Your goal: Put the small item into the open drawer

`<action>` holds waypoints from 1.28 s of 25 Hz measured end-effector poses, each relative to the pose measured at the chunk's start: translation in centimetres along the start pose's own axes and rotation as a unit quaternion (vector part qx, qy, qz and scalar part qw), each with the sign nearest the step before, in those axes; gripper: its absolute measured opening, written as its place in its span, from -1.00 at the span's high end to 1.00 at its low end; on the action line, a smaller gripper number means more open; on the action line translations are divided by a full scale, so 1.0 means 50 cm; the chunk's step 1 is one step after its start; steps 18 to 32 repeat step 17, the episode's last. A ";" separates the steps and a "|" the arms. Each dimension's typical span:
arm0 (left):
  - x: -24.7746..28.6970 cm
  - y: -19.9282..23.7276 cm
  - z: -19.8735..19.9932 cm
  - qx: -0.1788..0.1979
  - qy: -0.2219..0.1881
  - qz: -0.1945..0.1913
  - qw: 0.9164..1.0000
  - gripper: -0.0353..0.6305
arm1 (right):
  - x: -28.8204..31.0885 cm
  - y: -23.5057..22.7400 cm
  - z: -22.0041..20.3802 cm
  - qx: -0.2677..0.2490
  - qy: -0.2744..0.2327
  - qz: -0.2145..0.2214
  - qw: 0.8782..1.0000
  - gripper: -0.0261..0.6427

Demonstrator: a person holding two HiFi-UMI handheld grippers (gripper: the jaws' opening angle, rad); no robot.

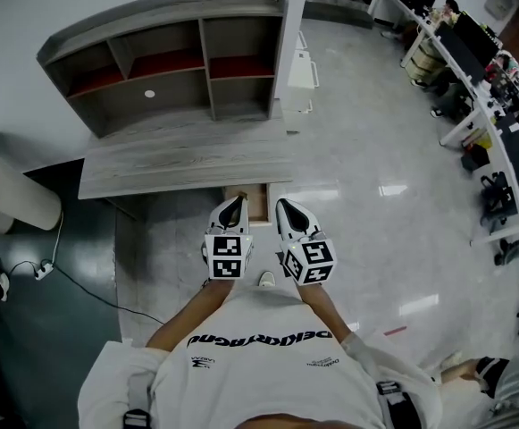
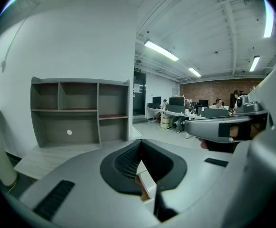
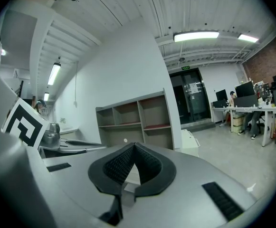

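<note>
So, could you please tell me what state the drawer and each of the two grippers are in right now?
Drawer: open, pulled out from under the desk.
Left gripper: jaws shut, nothing held between them.
Right gripper: jaws shut, nothing held between them.

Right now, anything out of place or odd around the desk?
Nothing spilled, tipped or damaged. The drawer under the desk is pulled open. One oddity: the left gripper and right gripper are both shut with nothing between their jaws, and no small item shows on the desk top.
</note>
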State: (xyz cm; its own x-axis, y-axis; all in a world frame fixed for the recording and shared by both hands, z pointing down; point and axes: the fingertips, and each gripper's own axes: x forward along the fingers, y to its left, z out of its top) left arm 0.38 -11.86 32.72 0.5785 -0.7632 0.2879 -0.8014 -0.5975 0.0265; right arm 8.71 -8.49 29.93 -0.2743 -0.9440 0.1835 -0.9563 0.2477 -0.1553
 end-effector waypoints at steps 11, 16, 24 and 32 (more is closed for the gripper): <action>-0.016 0.002 0.005 0.003 -0.003 0.005 1.000 0.85 | -0.013 -0.014 0.011 -0.003 -0.005 -0.014 1.000 0.84; -0.018 -0.006 0.007 0.003 -0.003 0.004 1.000 0.85 | -0.013 -0.012 0.010 -0.005 0.000 -0.013 1.000 0.84; -0.019 -0.007 0.007 0.004 -0.004 0.004 1.000 0.85 | -0.014 -0.011 0.010 -0.005 0.000 -0.012 1.000 0.84; -0.019 -0.007 0.007 0.004 -0.004 0.004 1.000 0.85 | -0.014 -0.011 0.010 -0.005 0.000 -0.012 1.000 0.84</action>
